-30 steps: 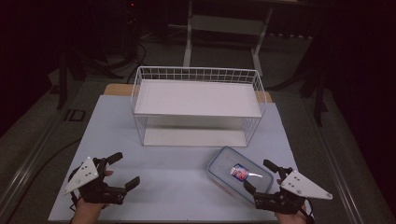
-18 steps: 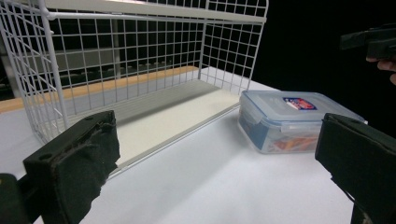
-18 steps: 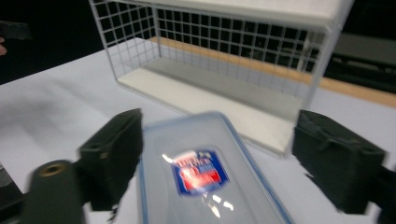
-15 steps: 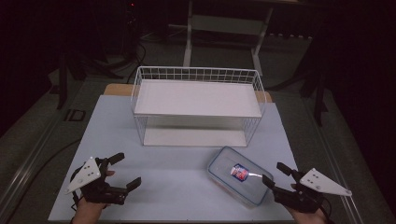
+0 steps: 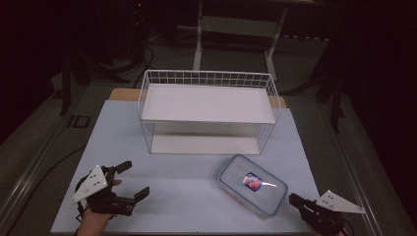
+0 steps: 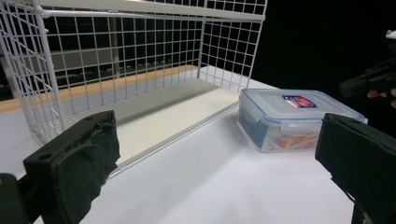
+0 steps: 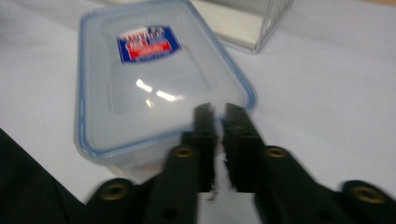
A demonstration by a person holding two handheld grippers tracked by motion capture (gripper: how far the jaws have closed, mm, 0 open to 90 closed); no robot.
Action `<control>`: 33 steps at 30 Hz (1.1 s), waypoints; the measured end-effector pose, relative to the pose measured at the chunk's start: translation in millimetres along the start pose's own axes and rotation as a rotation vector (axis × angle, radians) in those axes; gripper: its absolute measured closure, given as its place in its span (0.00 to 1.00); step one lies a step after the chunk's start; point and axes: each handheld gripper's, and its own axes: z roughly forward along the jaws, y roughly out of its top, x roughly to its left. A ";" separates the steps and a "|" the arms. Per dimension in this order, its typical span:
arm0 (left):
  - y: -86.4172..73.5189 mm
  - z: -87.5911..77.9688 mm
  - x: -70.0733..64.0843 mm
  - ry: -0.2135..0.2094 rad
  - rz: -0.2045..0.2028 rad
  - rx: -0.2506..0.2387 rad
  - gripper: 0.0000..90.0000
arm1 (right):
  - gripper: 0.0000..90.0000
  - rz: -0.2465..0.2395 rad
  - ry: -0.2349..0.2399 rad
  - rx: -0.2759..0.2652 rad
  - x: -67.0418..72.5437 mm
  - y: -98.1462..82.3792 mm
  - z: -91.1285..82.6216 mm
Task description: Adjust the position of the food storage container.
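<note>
High view shows a clear rectangular plastic food container with a blue-rimmed snap lid (image 5: 253,185) lying flat on the white table (image 5: 187,182), toward the right, just in front of the white wire two-tier shelf rack (image 5: 209,110) and apart from it. Its long axis runs on a diagonal, from the rack's near right corner down toward the right claw (image 5: 295,200). That claw sits just off the container's near right corner, plainly the nearer of the two. Right gripper view puts its jaws almost together, a thin slit between them, tips at the lid's rim; whether they touch the rim I cannot tell. The left claw (image 5: 134,181) rests well apart at the near left of the table, jaws spread wide and holding nothing. From it, the container lies ahead and to the right.
</note>
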 end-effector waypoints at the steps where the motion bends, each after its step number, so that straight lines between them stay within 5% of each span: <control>1: -0.2 0.2 0.1 0.000 0.000 -0.001 0.00 | 1.00 0.004 0.005 0.006 -0.2 -2.1 1.0; 9: -0.9 0.0 1.0 -0.005 0.001 -0.006 0.00 | 1.00 0.013 0.023 0.046 -2.0 -9.6 15.5; 24: -2.6 4.3 -1.3 -0.020 0.012 0.013 0.00 | 1.00 0.022 0.035 0.025 -6.5 1.1 31.7; 33: -2.6 6.8 -1.5 -0.033 0.018 0.018 0.00 | 1.00 0.044 0.047 0.070 -5.6 -12.1 34.2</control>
